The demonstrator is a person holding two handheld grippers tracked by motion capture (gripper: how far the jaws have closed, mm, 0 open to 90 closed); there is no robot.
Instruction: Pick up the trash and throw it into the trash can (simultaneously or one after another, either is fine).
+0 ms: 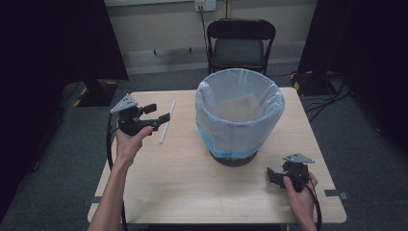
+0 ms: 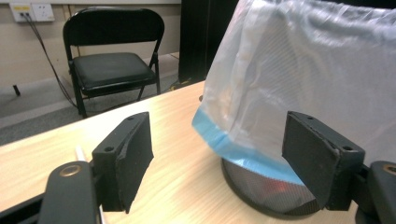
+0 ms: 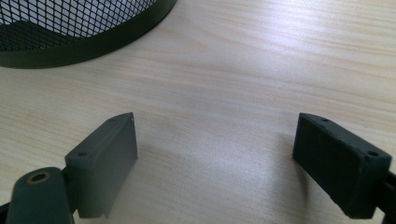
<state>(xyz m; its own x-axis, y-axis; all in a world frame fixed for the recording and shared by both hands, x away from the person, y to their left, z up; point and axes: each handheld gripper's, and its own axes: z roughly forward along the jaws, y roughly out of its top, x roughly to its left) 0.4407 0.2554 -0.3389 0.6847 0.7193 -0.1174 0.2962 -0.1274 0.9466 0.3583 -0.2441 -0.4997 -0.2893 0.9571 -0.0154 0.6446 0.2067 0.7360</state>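
While the high view lets us see the whole table [image 1: 183, 192], the left gripper view gives us the bin's [image 1: 239, 115] dark mesh base under the blue edge of its liner [image 2: 243, 149]. From above, we find our left gripper [image 1: 161, 113] held above the table's left part, jaws spread and nothing between them, its tips just beside the white stick [image 1: 167, 121], which lies flat left of the bin; whether they touch it we cannot tell. Our right gripper [image 1: 270, 174] rests low near the table's front right, jaws spread over bare wood.
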